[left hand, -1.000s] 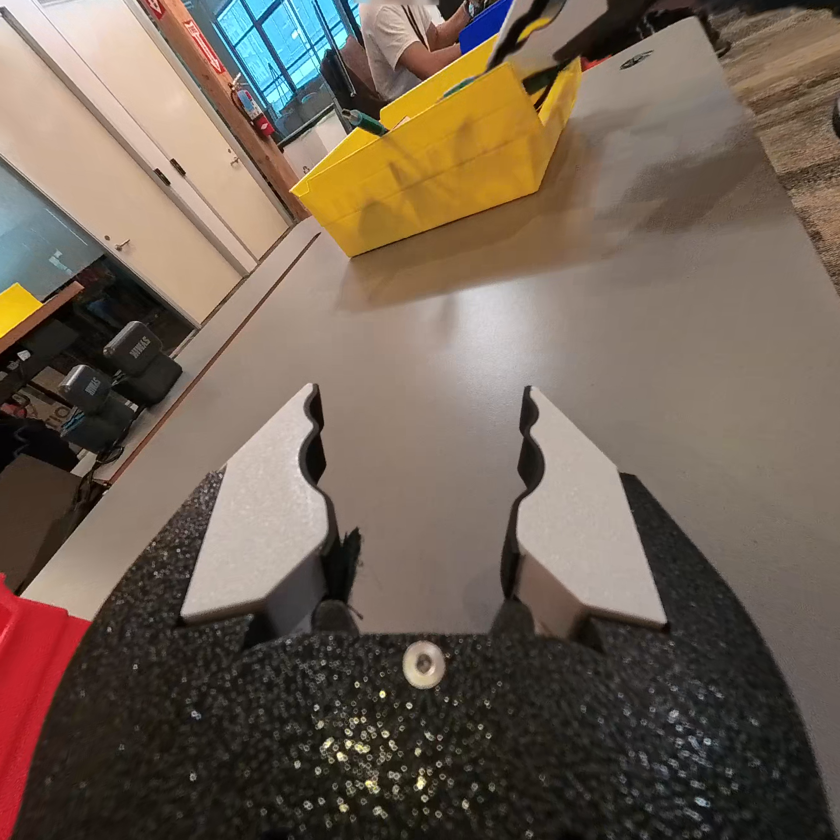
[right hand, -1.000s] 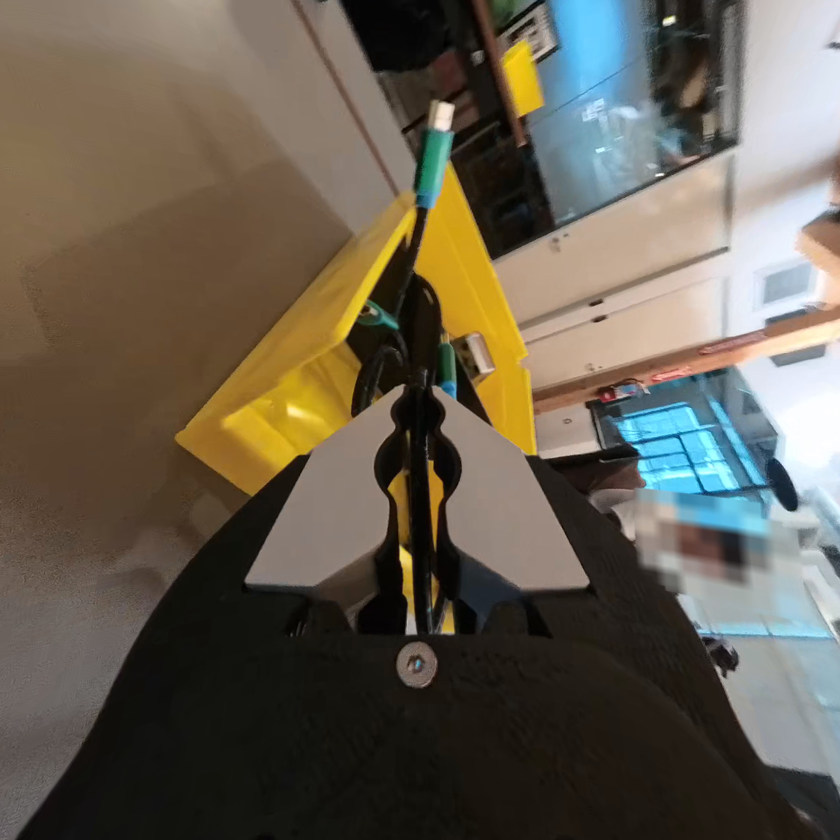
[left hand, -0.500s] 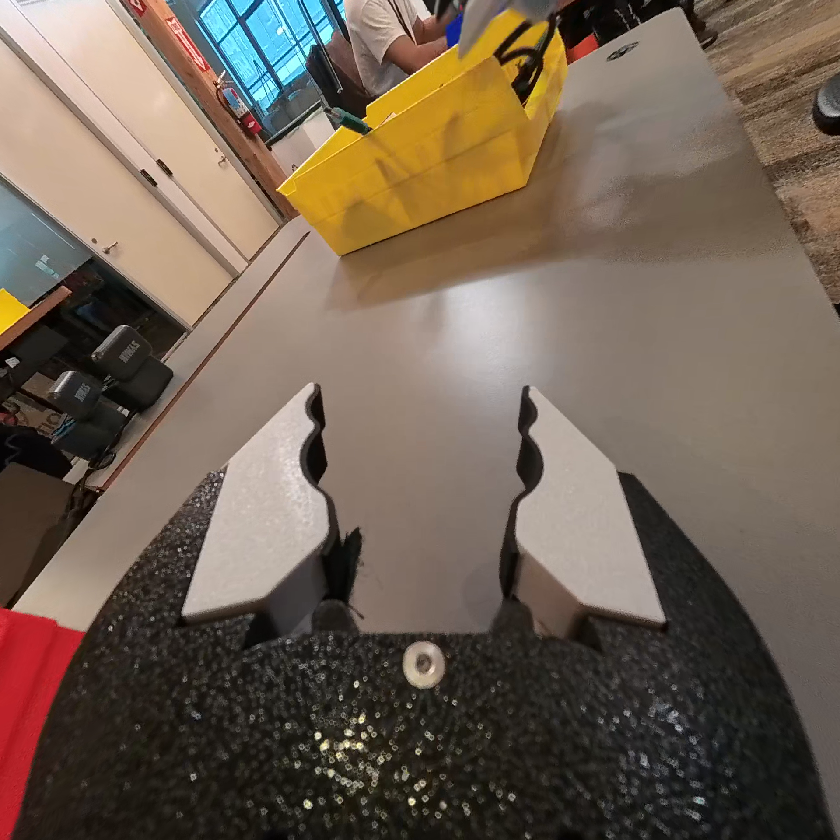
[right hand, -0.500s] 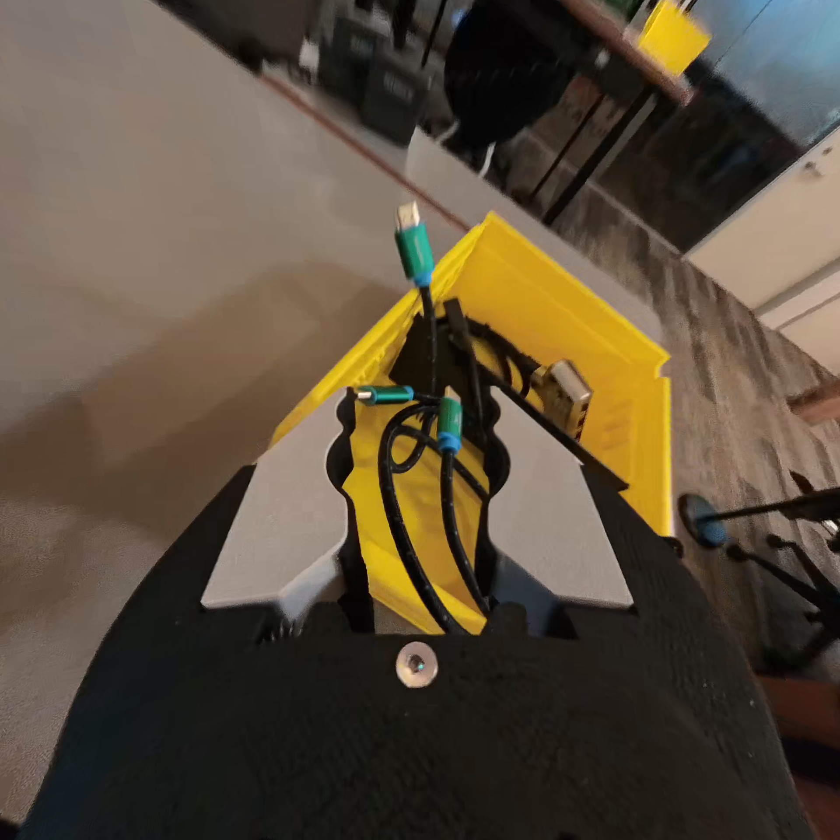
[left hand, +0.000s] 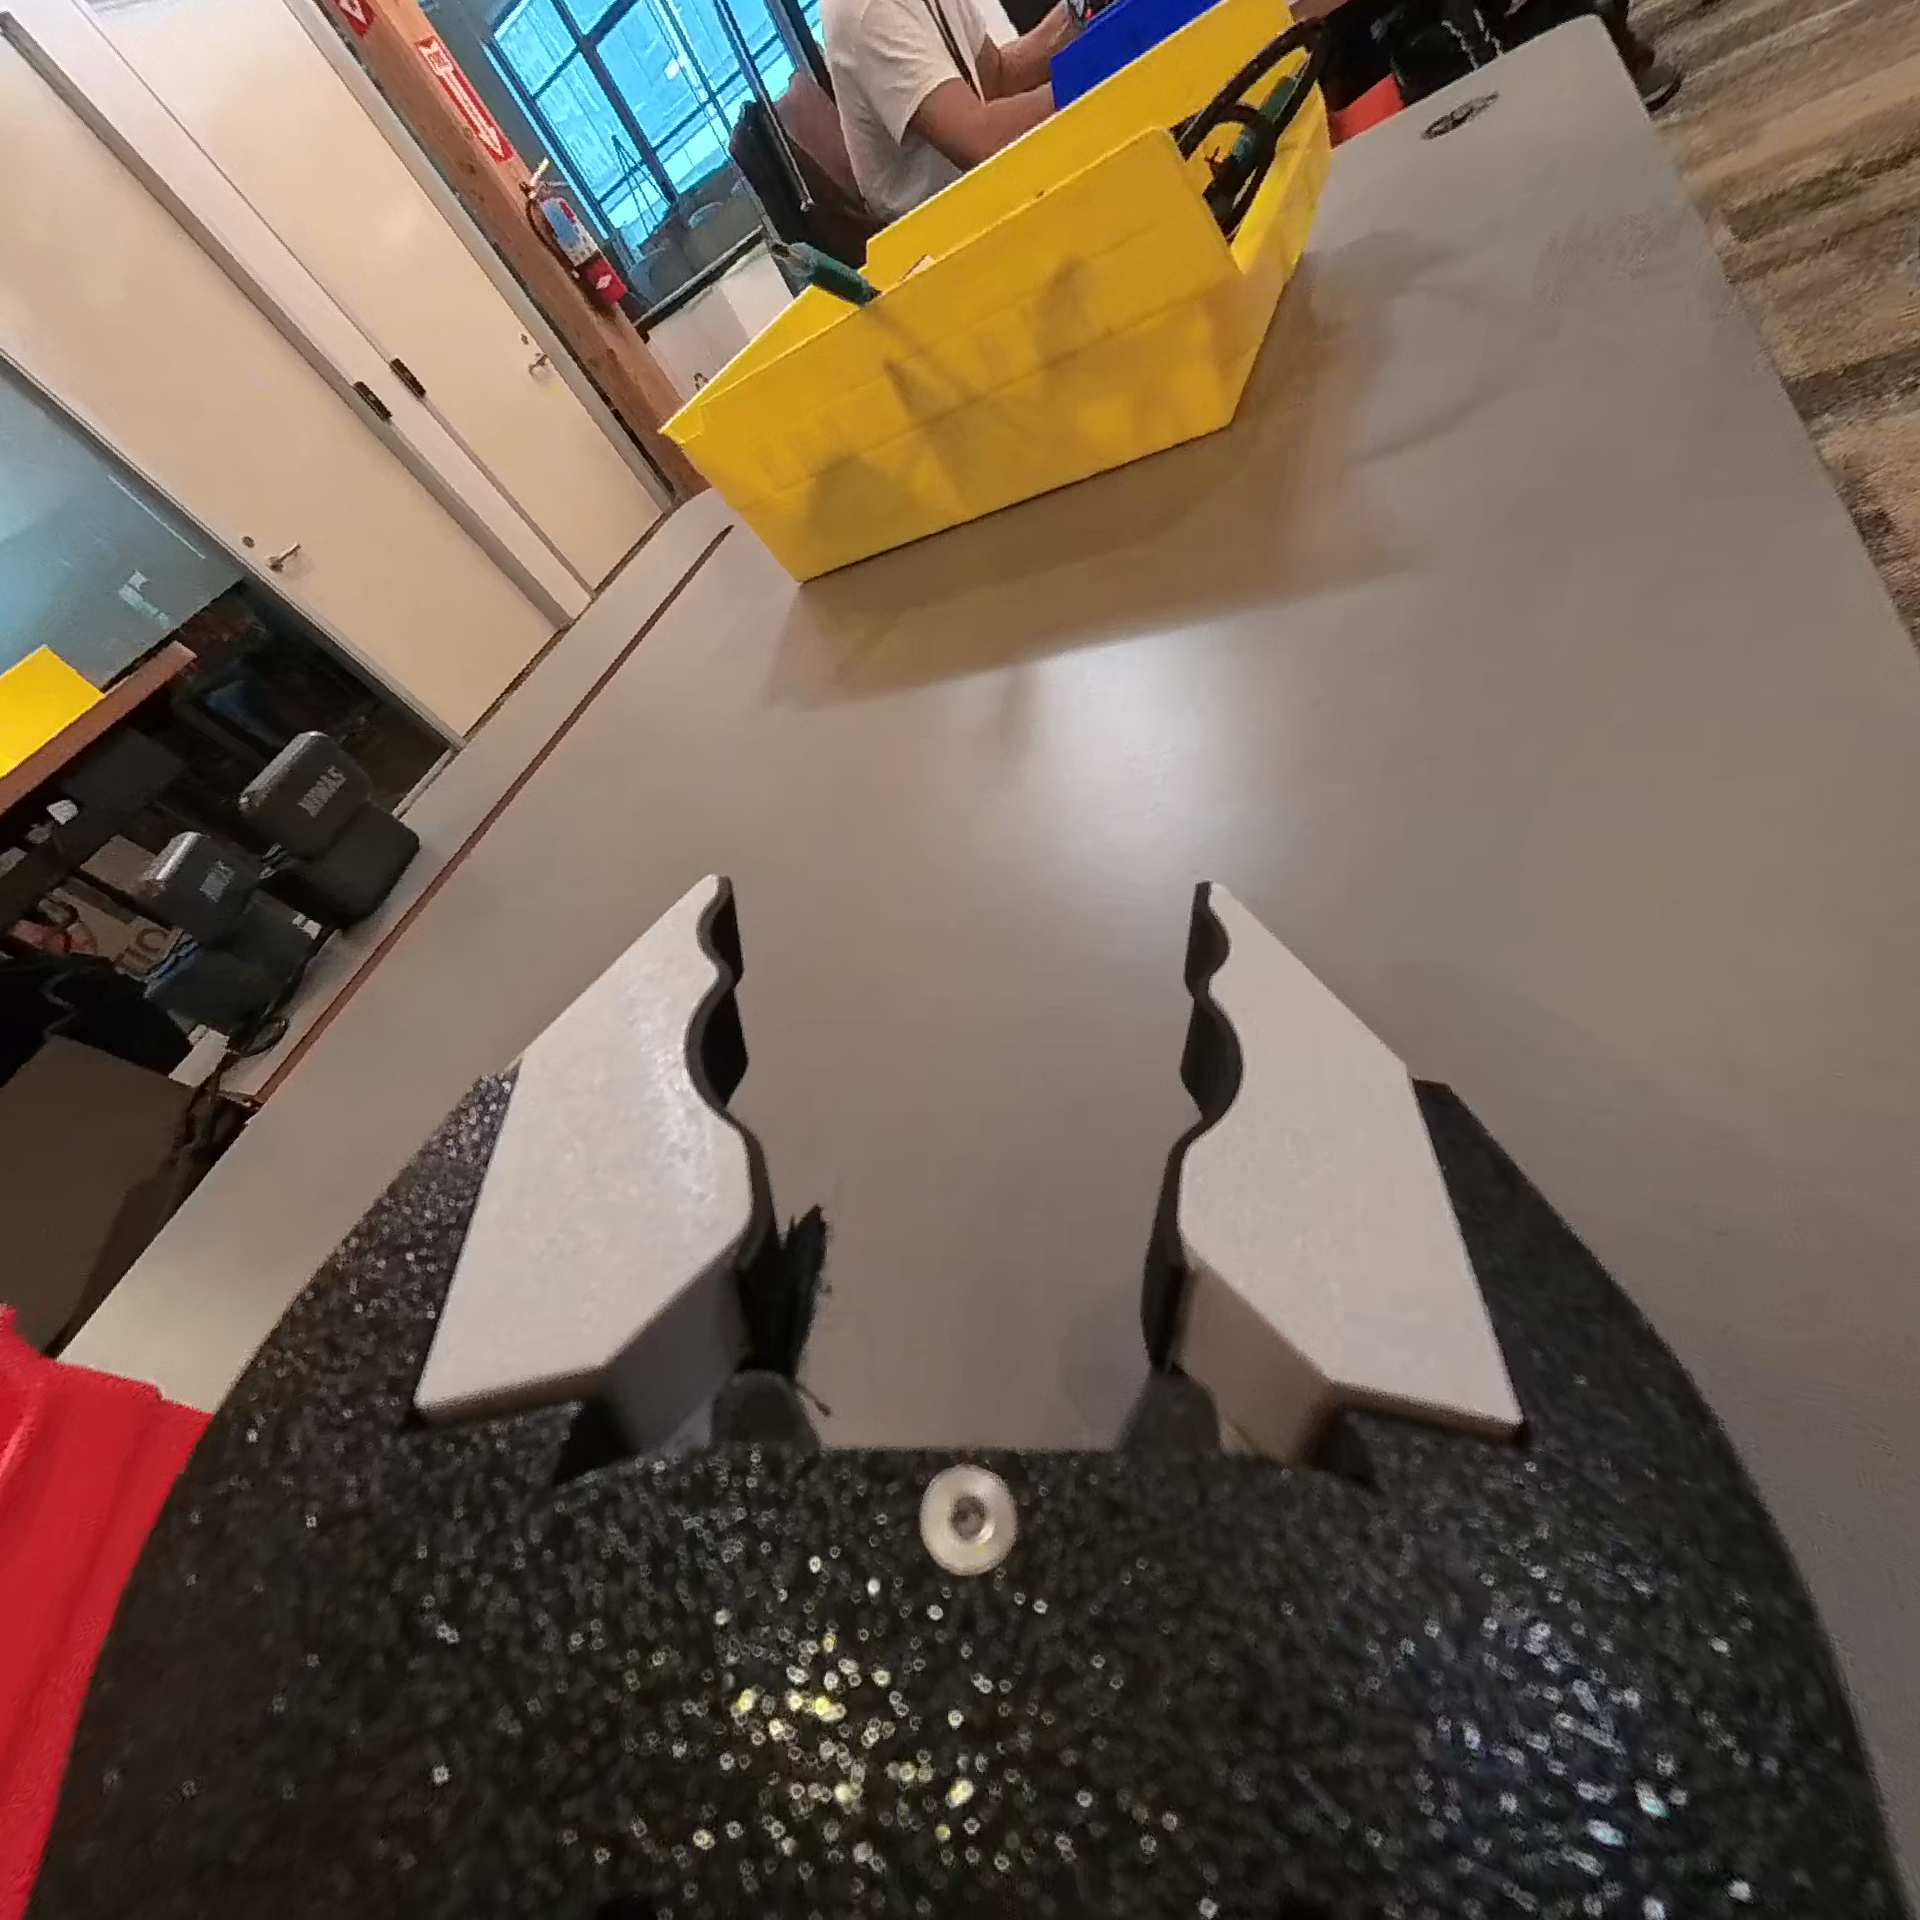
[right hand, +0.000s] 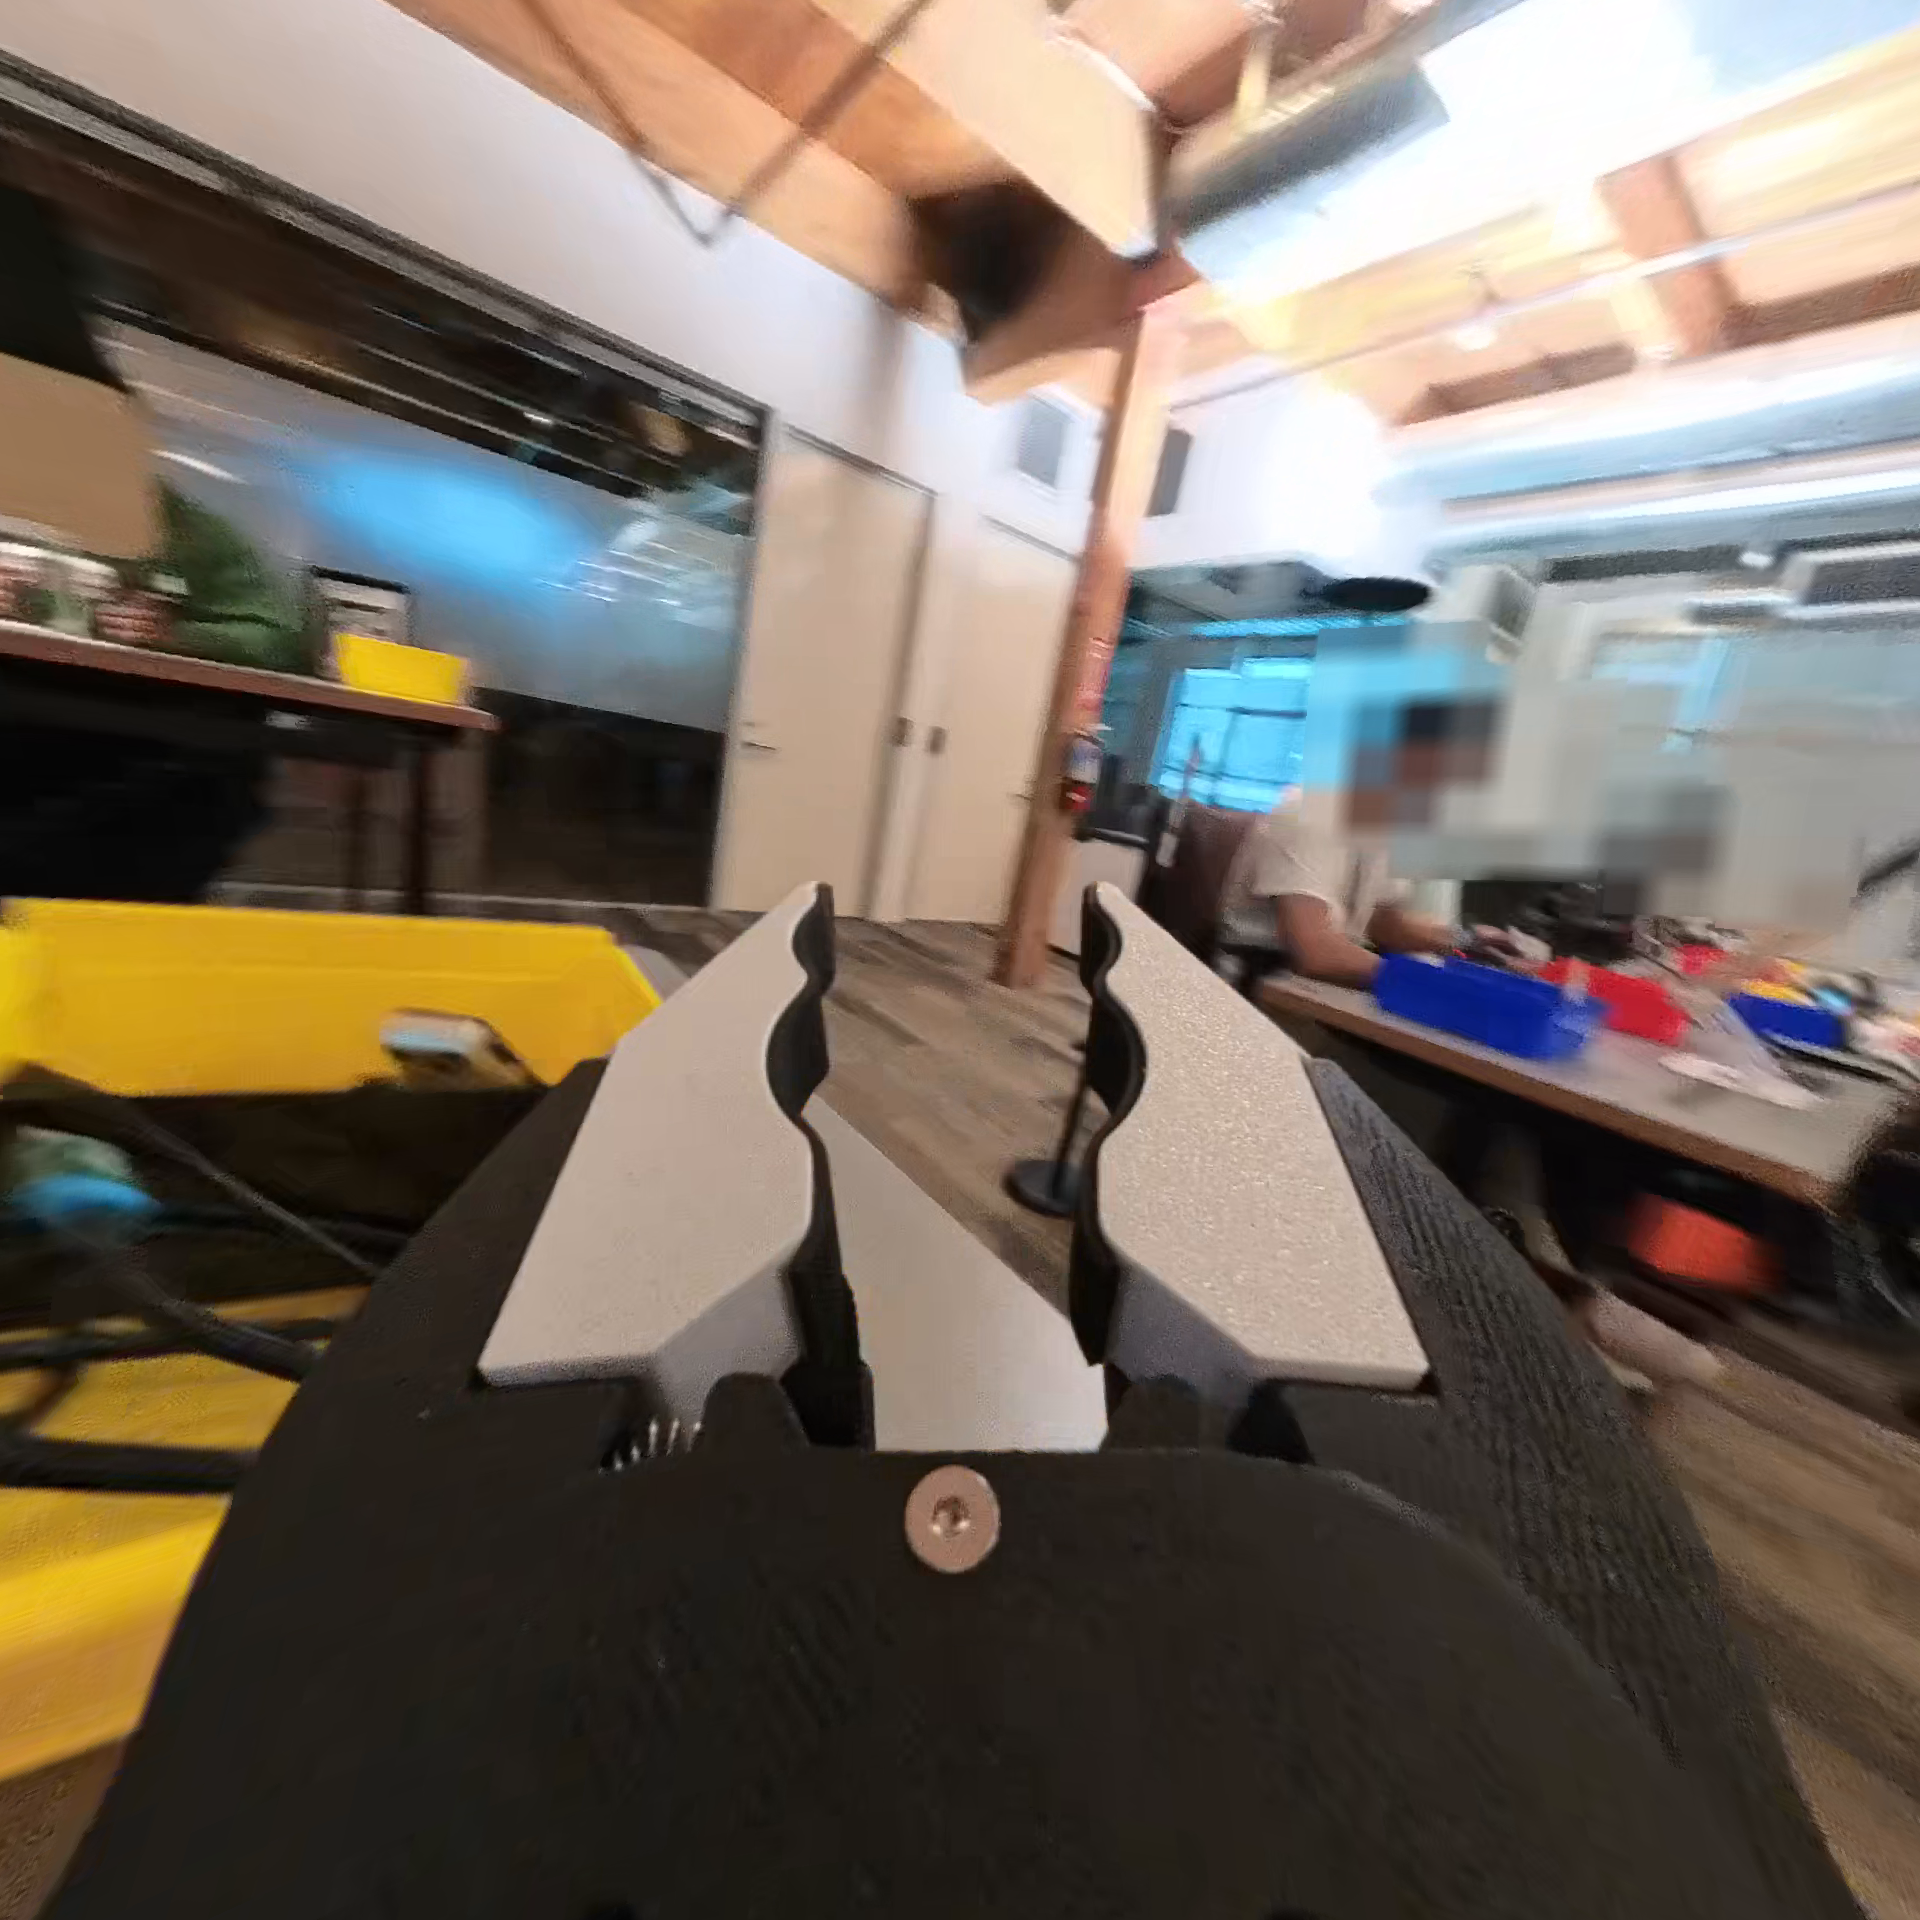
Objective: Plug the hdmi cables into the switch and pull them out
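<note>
My left gripper sits low over the grey table, jaws spread wide w/ nothing between them, only bare tabletop showing in the gap. Far ahead, slightly left of centre on the table, is the yellow bin. Black hdmi cables loop up at its far right end, and one green plug pokes over the bin's left rim. The bin is well apart from the left gripper.

My right gripper is tipped up toward the room, jaws parted about halfway, empty. In this view the yellow bin lies left of the gripper, close by, w/ dark cables in it and a metallic box, prob the switch, near its far wall. View is blurry, so can't confirm more. A person sits at a far desk on the right w/ blue and red bins.
</note>
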Motion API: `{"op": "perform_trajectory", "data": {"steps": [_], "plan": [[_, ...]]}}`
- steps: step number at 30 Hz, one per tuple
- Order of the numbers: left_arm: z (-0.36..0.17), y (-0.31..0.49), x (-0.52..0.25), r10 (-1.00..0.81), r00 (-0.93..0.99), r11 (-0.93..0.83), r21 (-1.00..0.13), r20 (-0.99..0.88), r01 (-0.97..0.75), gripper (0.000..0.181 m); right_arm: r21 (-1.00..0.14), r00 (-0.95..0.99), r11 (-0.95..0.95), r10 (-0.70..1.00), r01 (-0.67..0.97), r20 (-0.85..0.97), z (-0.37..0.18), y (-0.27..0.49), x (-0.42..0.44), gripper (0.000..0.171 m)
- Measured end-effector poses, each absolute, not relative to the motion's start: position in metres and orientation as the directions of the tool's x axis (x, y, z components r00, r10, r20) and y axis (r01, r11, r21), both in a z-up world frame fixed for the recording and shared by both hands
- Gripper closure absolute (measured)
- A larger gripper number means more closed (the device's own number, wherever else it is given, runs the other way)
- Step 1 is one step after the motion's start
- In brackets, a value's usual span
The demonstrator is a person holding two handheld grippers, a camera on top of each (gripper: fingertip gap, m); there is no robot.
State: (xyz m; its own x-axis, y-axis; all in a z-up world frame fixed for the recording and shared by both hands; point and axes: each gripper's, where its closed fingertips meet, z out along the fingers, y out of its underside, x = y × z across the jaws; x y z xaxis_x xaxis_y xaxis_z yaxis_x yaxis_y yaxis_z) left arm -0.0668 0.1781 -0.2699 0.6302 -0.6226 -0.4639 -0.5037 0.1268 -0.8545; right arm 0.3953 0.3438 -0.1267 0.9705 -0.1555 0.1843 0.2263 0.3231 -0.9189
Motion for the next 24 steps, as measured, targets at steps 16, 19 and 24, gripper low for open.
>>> {"op": "perform_trajectory", "data": {"steps": [16,19,24], "plan": [[-0.259,0.194,-0.089,-0.513,0.731,0.097,-0.876,-0.451,-0.472,0.094,-0.958,0.994,0.278,0.061,0.075,0.095,-0.196,0.376,0.387,0.119],[-0.233,0.197,-0.102,-0.405,0.801,0.096,-0.892,-0.441,-0.442,0.091,-0.987,0.99,0.132,0.09,0.094,0.107,-0.211,0.389,0.388,0.116],[-0.193,0.18,-0.105,-0.308,0.783,0.087,-0.836,-0.54,-0.542,0.086,-0.994,0.983,0.036,0.151,0.099,0.103,-0.223,0.395,0.383,0.116]]}}
